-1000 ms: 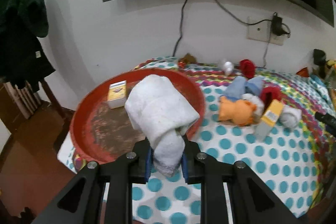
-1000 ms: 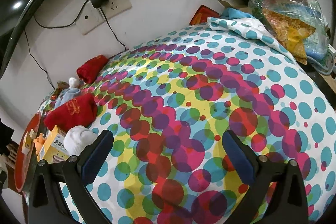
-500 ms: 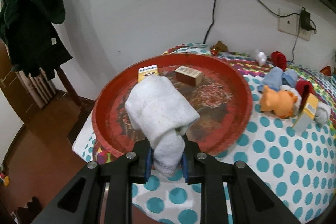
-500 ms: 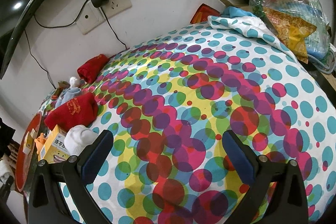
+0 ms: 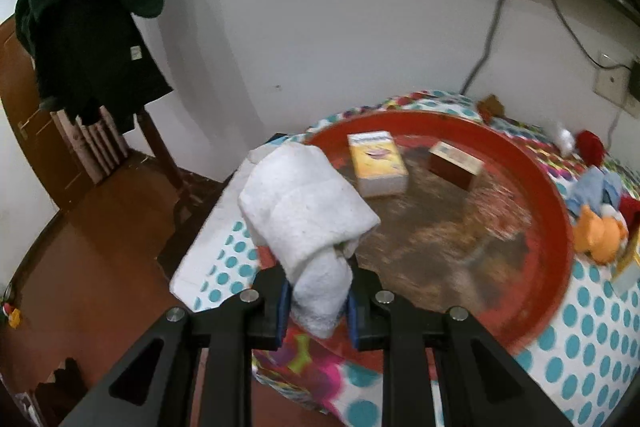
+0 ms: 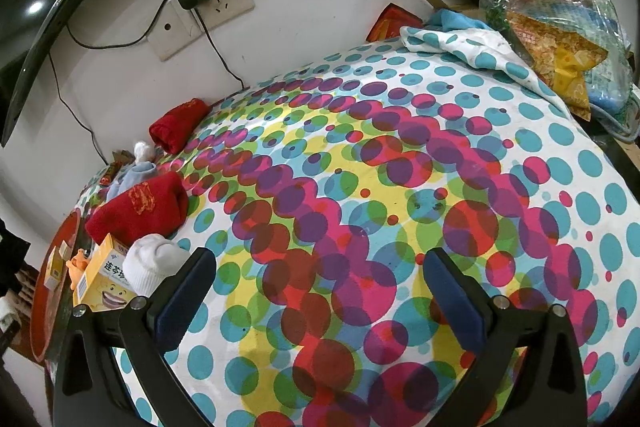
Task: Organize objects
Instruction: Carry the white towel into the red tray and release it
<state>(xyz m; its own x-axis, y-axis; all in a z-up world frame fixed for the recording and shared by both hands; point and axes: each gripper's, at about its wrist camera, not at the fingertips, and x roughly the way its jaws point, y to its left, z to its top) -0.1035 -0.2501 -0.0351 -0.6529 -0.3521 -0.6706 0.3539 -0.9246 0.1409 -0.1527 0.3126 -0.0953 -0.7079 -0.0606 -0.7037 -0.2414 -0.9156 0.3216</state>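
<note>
Left gripper (image 5: pixel 316 301) clamped on tail of rolled white terry towel (image 5: pixel 306 211), held over near-left rim of round red tray (image 5: pixel 556 187). Towel soft, light, floppy; bulk sags fwd, grip by roll's thick middle probably steadier. Right gripper (image 6: pixel 320 291) jaws wide apart, nothing btwn, over dotted bedsheet (image 6: pixel 400 187).

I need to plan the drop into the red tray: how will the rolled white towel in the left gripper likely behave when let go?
The white towel is probably soft and floppy: its roll bulges and leans over the left gripper, which pinches only one end. It may partly unroll on landing in the red tray, since its layers look loose. It looks light and unlikely to break anything.
</note>
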